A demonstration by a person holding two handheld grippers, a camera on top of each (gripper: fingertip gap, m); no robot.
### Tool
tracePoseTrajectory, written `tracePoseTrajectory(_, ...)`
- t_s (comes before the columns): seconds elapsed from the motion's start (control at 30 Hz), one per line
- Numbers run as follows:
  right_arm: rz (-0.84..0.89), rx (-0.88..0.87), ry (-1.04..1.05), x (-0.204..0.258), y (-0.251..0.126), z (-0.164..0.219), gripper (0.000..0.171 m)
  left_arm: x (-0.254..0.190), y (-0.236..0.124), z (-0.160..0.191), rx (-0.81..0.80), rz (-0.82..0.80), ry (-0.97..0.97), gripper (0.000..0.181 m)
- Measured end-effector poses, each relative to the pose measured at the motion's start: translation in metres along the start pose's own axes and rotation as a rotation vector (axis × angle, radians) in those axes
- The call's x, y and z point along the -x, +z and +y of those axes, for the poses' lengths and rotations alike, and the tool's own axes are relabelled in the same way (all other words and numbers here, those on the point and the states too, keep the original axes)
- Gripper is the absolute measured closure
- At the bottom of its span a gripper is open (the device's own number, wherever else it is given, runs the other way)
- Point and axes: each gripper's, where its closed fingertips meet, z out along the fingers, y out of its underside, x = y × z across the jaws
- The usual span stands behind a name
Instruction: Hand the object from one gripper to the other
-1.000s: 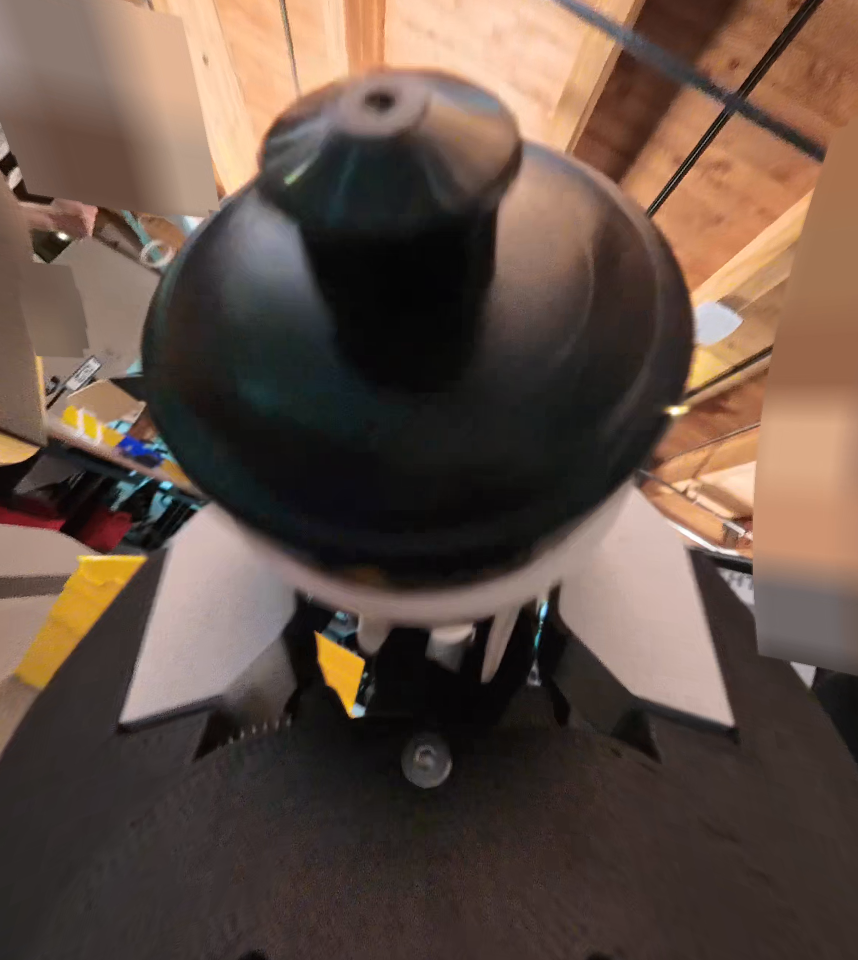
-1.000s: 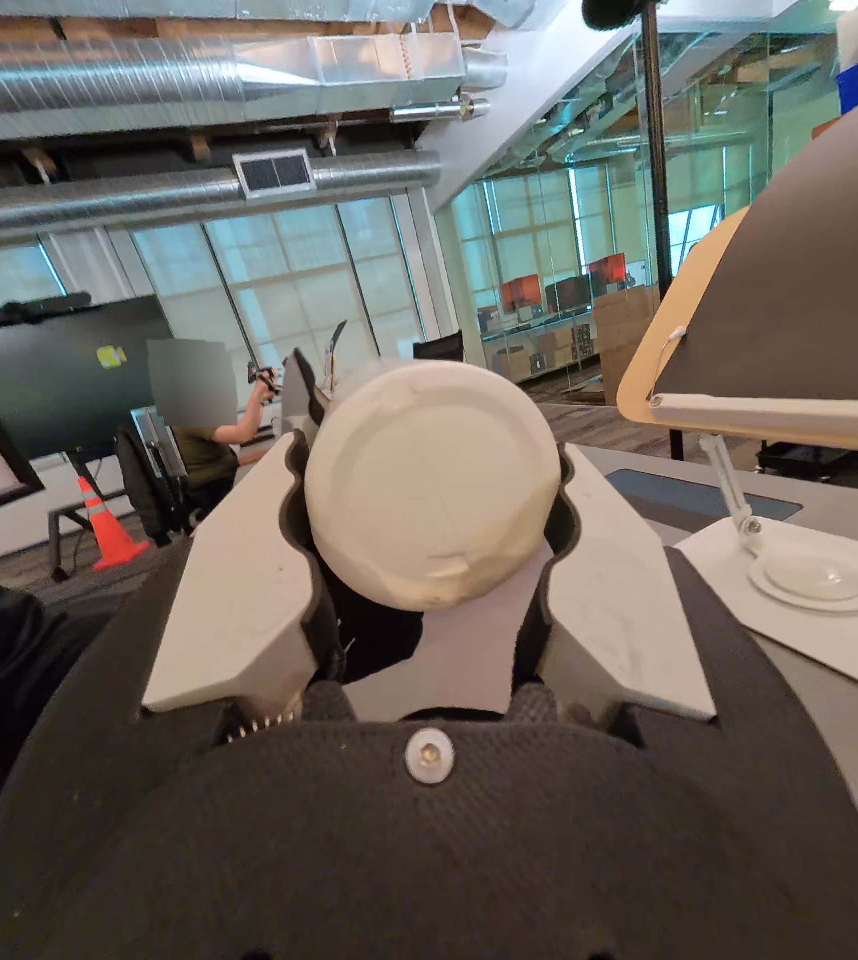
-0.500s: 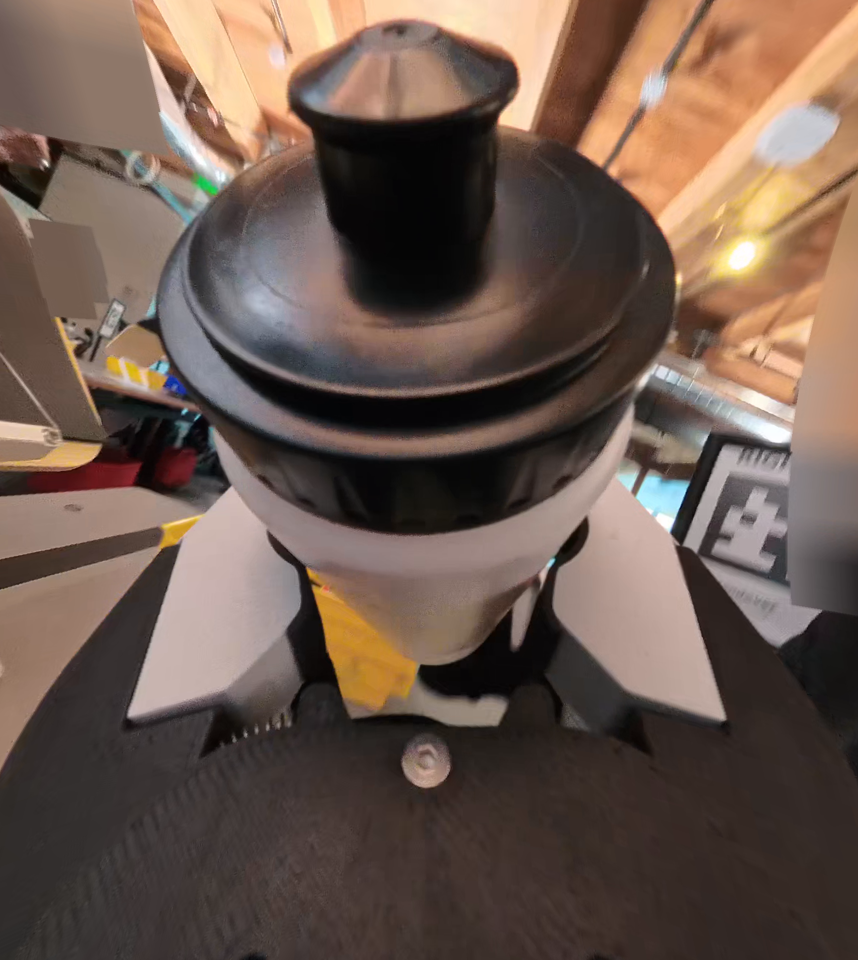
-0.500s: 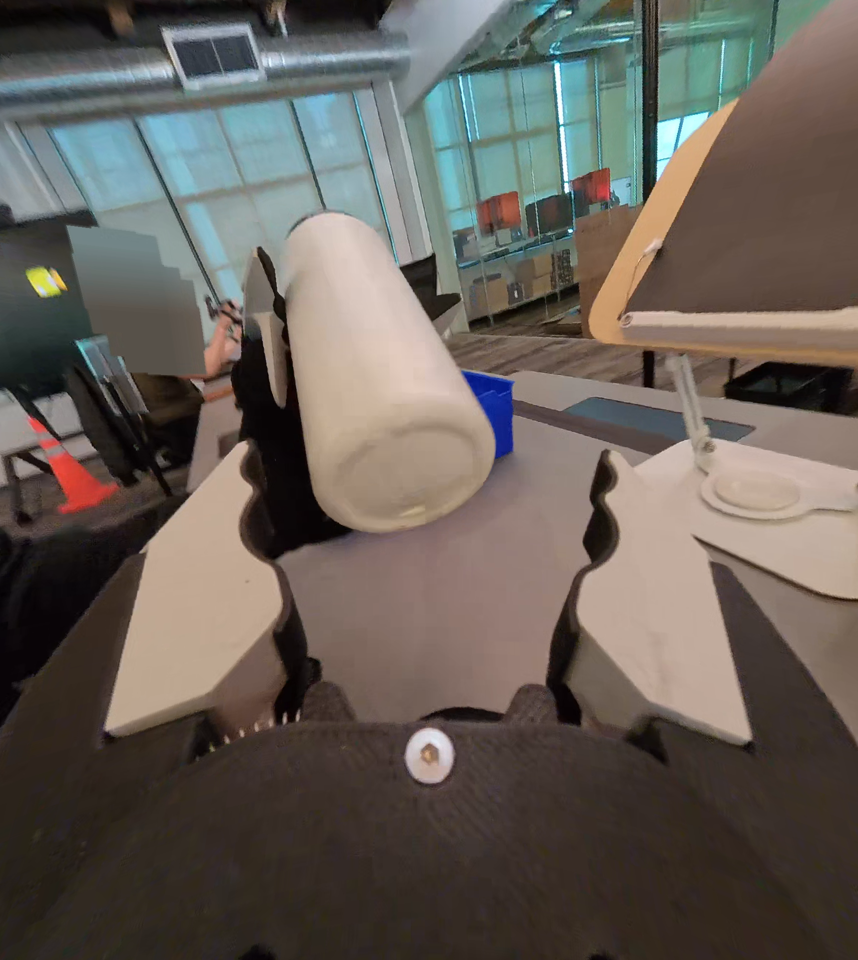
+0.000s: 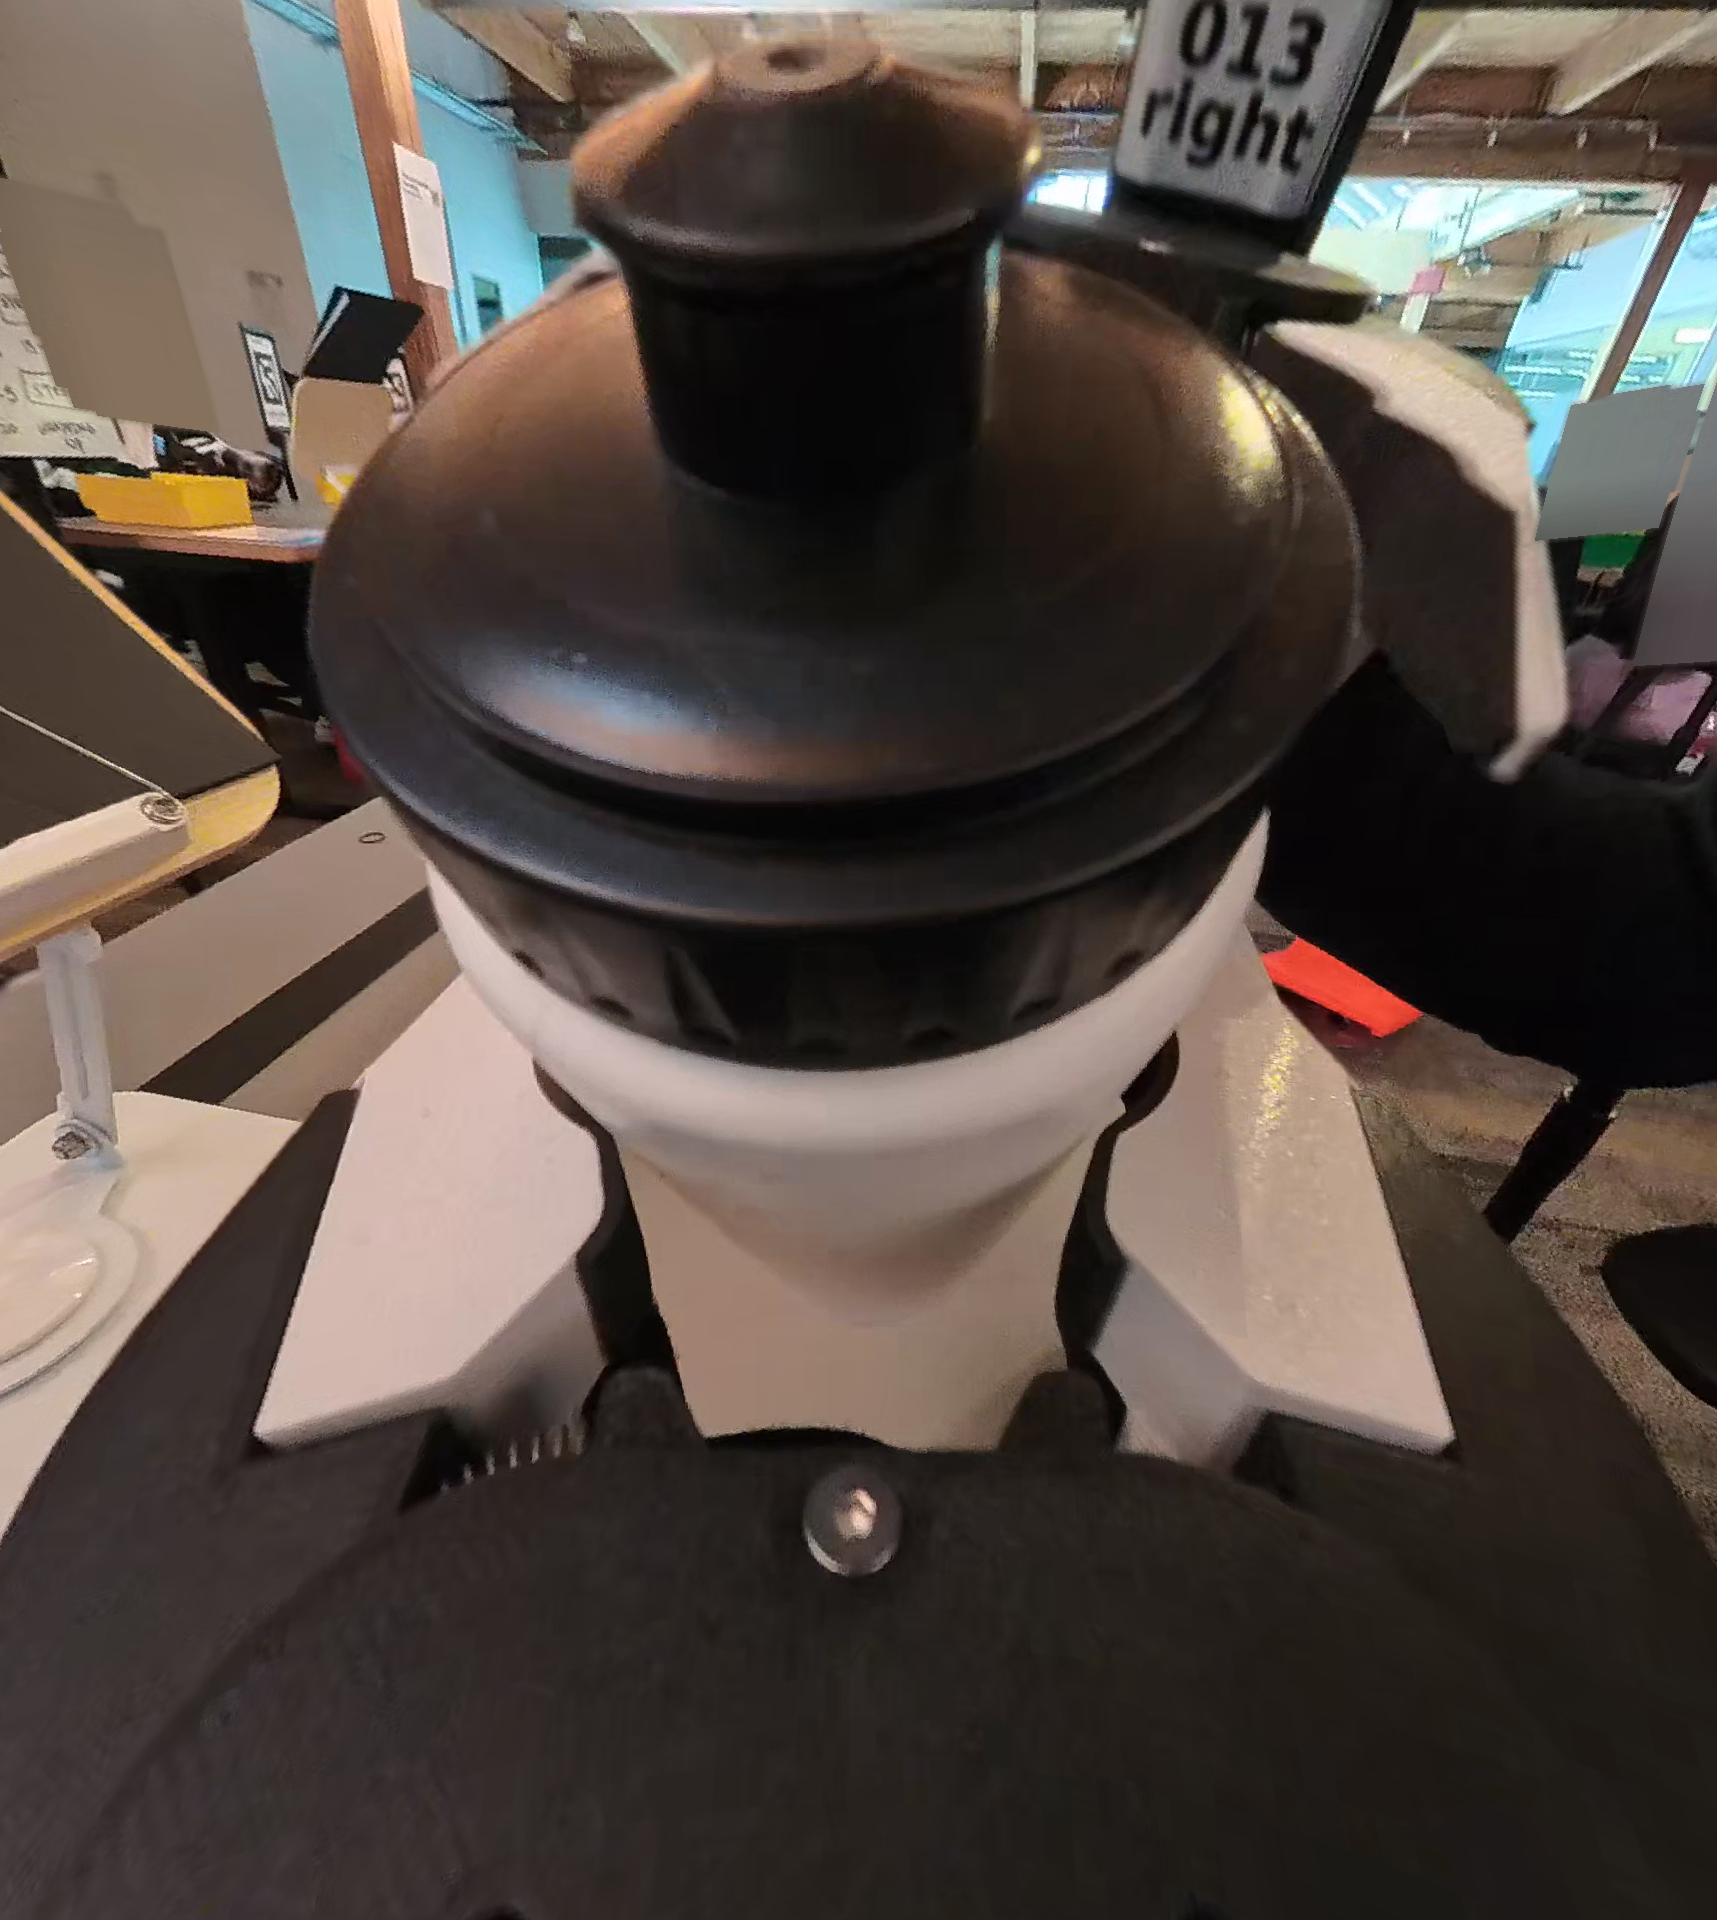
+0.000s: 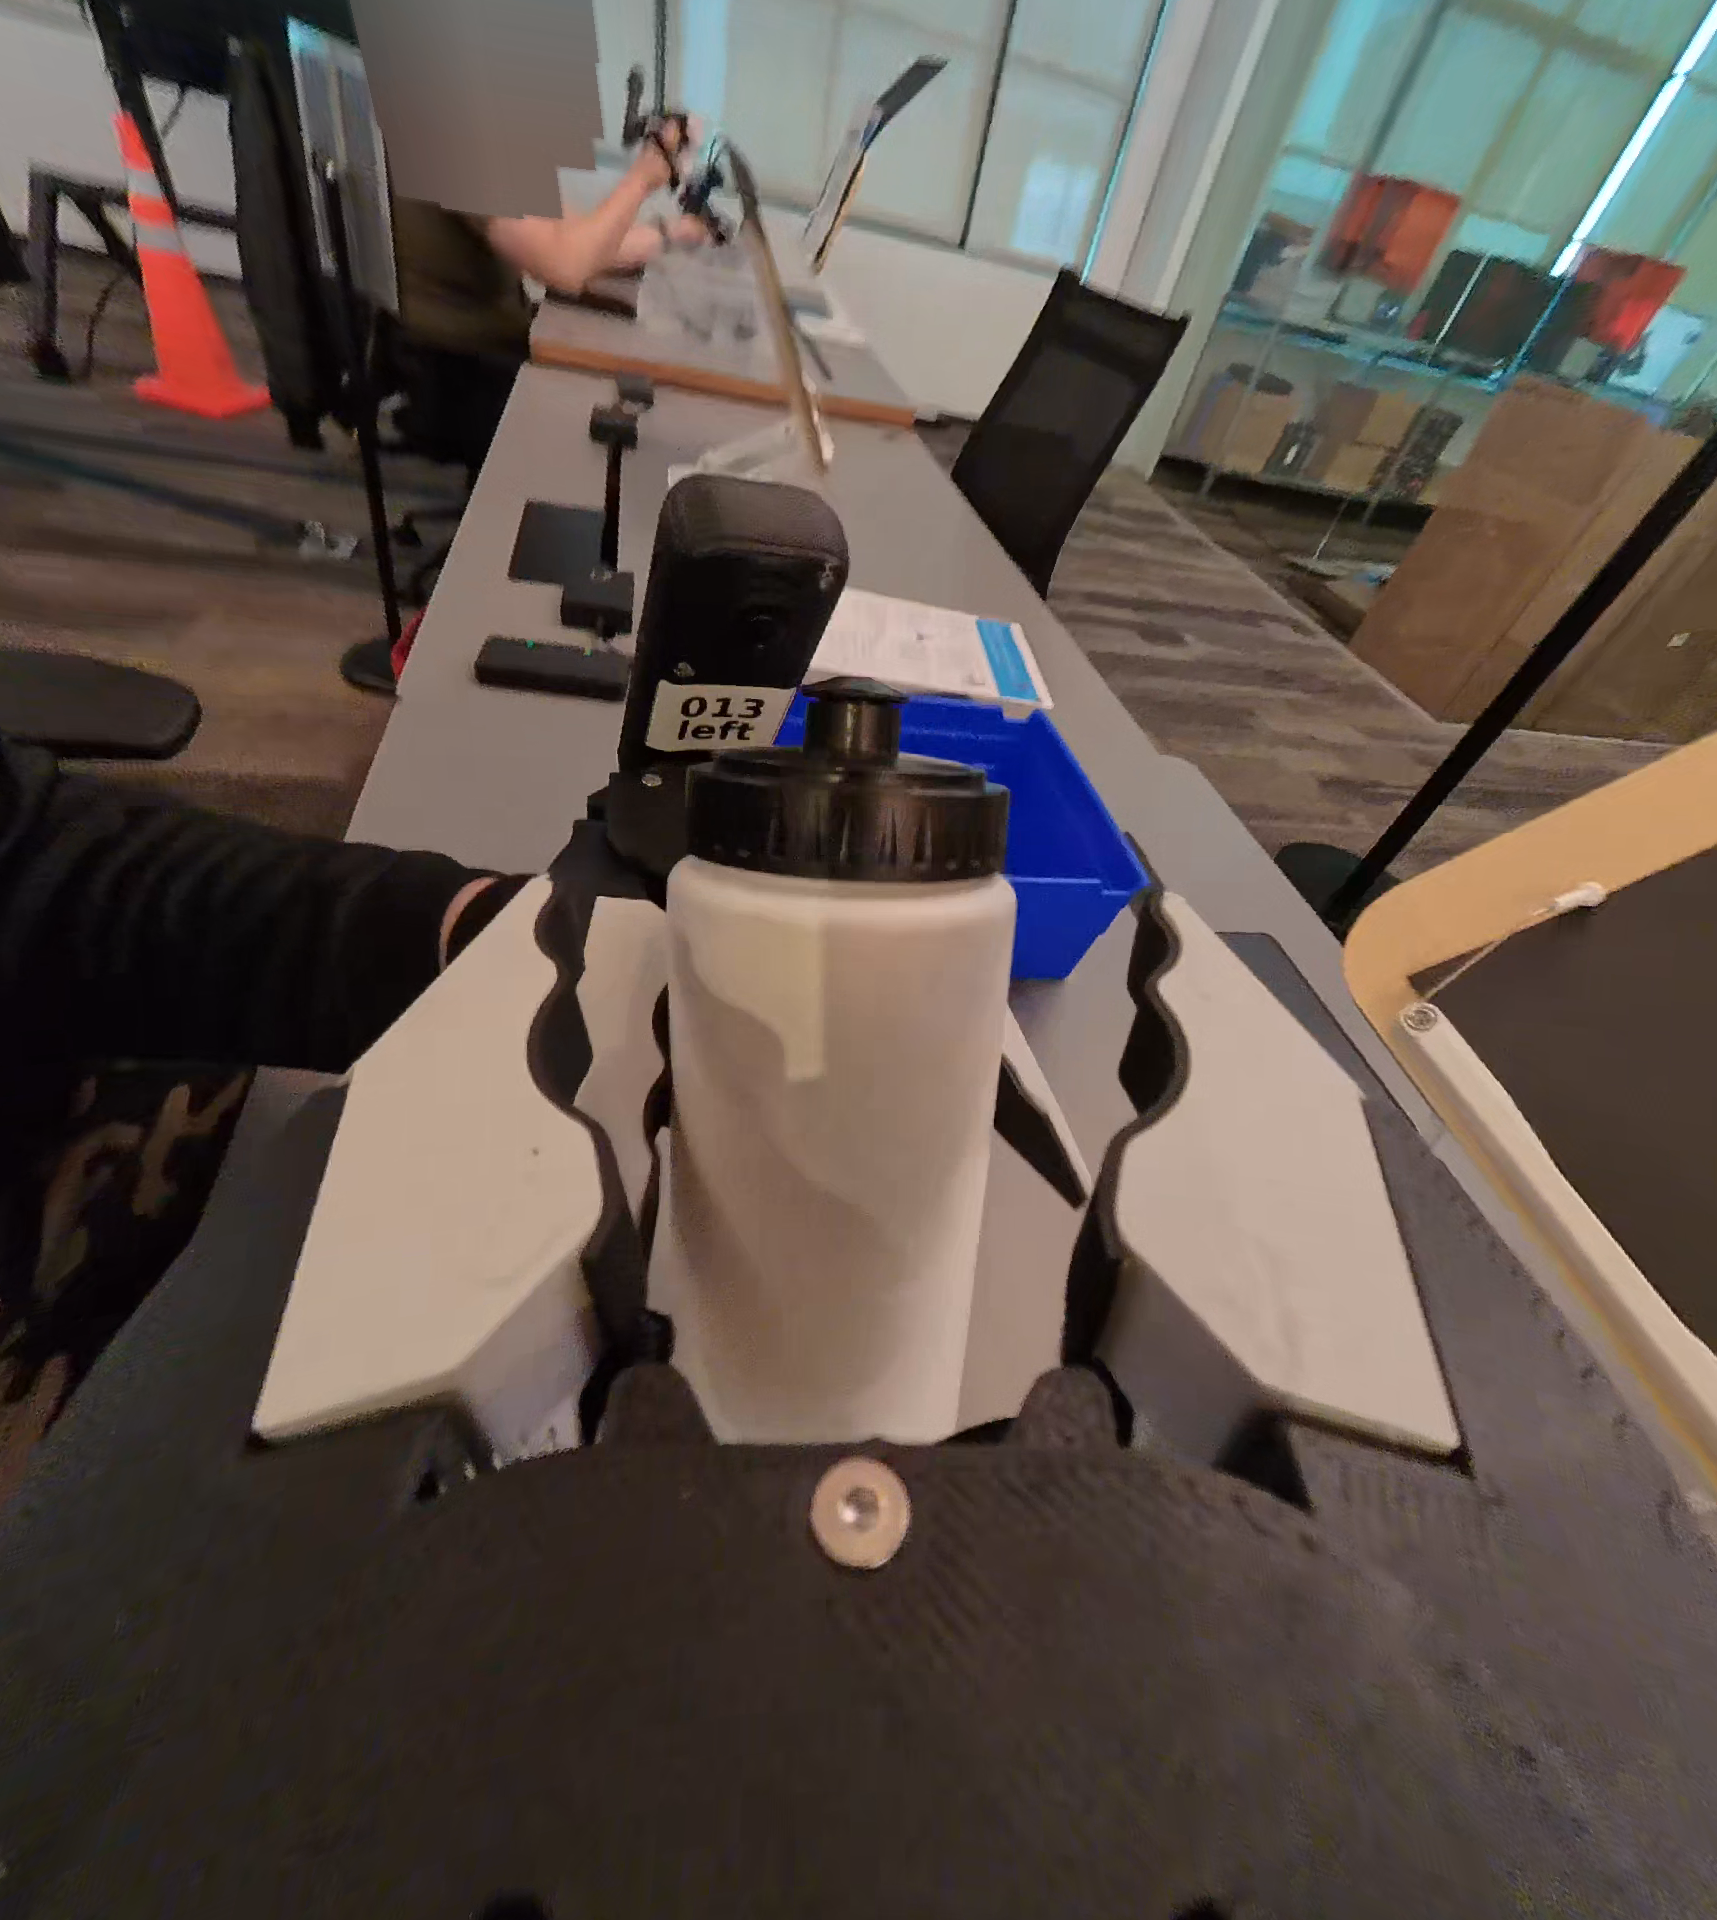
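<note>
We see the white, cylindrical plastic squeeze bottle with a black ribbed screw cap and pull spout (image 6: 833, 1081) standing upright in the air above the long grey surface (image 6: 480, 748), just this side of a blue plastic bin (image 6: 1062, 831). The left hand-held gripper (image 5: 859, 1226) is clamped on the bottle's body below the cap, its white fingers (image 5: 438, 1236) pressed to either side. We judge that this grip low on the body leaves the far side open for a second grasp.

The right hand-held gripper (image 6: 859, 1132) has its jaws apart: there is a clear gap on the right, while on the left we cannot tell whether the wavy pad touches the bottle. In our judgement it is placed either to close on the bottle or to pull clear of it.

Each gripper's black camera mount carries a small white printed sticker (image 6: 719, 719), which we leave unread. The bottle itself shows no brand that we can make out.
</note>
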Motion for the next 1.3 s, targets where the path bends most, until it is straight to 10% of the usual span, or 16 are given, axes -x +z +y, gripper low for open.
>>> tracePoseTrajectory(0.7,-0.13,0.118,-0.031,0.016,0.025,0.023,0.095,-0.007,0.014,0.026,0.134,-0.002,0.093,0.082)
tracePoseTrajectory(1.17,-0.019,-0.007,0.011,-0.014,0.005,0.004,0.095,0.013,-0.001,-0.004,-0.009,-0.123,0.027,0.068)
tracePoseTrajectory(1.3,0.041,-0.133,0.022,-0.037,-0.016,-0.025,0.095,0.025,-0.026,0.0,-0.174,-0.125,-0.243,0.071)
